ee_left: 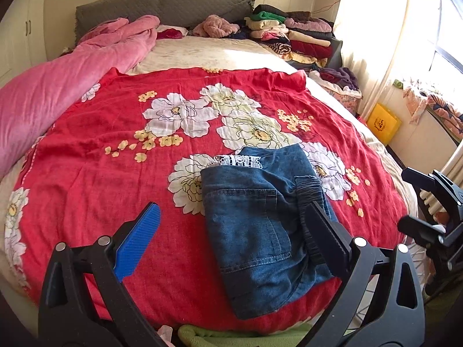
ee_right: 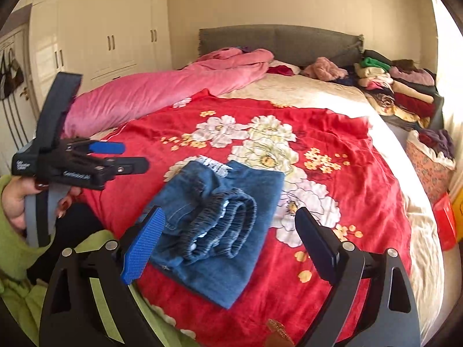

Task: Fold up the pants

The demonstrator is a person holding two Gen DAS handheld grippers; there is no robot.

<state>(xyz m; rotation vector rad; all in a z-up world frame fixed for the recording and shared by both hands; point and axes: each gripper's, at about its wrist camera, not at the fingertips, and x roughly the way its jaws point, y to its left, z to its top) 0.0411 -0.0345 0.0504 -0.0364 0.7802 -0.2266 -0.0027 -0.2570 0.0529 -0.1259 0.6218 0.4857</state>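
Blue denim pants (ee_left: 254, 219) lie folded into a compact bundle on the red flowered blanket (ee_left: 115, 173), elastic waistband on top and white lace trim at the far end. My left gripper (ee_left: 231, 228) hovers just above their near part, open, with neither pad touching the cloth. In the right wrist view the pants (ee_right: 231, 202) lie ahead of my right gripper (ee_right: 231, 243), which is open and holds nothing. The left gripper (ee_right: 134, 156) shows there at the left, held by a hand. The right gripper (ee_left: 411, 199) appears at the right edge of the left wrist view, off the bed's side.
A pink quilt (ee_left: 58, 92) runs along the bed's left side. Stacks of folded clothes (ee_left: 292, 34) sit by the grey headboard (ee_left: 162, 8). A yellow box (ee_left: 383, 124) and curtain stand right of the bed; white wardrobes (ee_right: 110, 34) on the left. A green sleeve (ee_right: 17, 260) is at the near edge.
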